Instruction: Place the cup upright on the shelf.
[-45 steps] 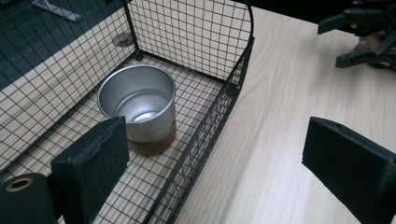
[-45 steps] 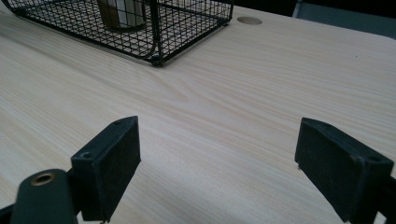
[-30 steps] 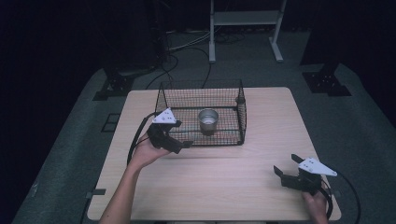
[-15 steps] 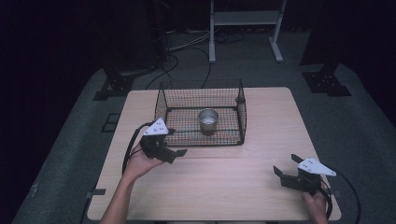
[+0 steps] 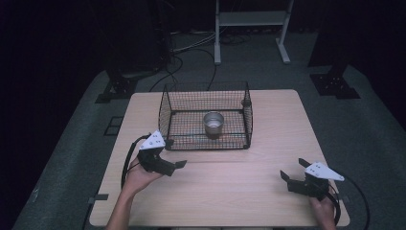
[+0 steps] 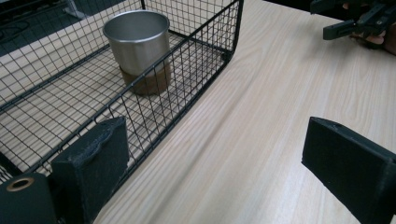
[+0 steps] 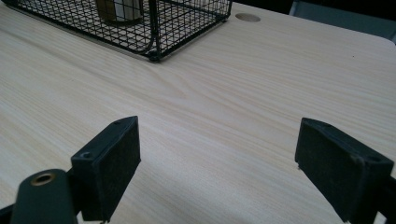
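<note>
Black wire basket (image 5: pixel 206 117) holds a steel cup (image 5: pixel 213 124) upright on its floor; the left gripper (image 5: pixel 176 166), jaws wide and empty, has backed away from the basket's near corner. The right gripper (image 5: pixel 293 177), also wide, stays well off, suggesting placement is done.

A: Room contents?
B: Light wood-grain desk (image 5: pixel 268 191); grey carpeted floor (image 5: pixel 368 124); white metal stand (image 5: pixel 251 19) at rear; black cables (image 5: pixel 191 45) on floor; black stand bases (image 5: pixel 335 86) either side. Surroundings dark.
</note>
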Tool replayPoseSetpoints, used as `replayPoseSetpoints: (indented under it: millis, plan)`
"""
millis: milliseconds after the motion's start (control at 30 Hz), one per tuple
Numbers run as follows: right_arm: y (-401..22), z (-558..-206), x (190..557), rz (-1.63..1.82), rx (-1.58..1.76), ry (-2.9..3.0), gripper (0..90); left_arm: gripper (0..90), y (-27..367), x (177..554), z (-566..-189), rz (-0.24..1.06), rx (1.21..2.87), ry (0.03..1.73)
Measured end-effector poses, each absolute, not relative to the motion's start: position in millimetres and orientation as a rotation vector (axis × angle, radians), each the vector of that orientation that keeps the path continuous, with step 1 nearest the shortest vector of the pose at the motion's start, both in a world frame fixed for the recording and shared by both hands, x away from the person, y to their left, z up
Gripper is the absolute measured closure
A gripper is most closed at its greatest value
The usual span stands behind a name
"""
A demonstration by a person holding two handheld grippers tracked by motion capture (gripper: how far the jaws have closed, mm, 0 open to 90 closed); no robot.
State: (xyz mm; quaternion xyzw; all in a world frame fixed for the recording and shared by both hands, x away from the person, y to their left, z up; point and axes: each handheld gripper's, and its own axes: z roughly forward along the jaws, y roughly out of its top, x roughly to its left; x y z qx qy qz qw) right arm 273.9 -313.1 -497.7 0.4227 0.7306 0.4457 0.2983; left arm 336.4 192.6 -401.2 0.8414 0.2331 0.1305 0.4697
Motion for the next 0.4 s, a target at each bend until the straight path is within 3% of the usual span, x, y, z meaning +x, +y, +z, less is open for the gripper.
replayPoseSetpoints:
  millis: [400]
  plan:
    - [-313.0,-497.8,273.8,1.182,1.122,1.939,13.5,6.1,209.8,310.2,-421.8,0.329,1.987,0.613]
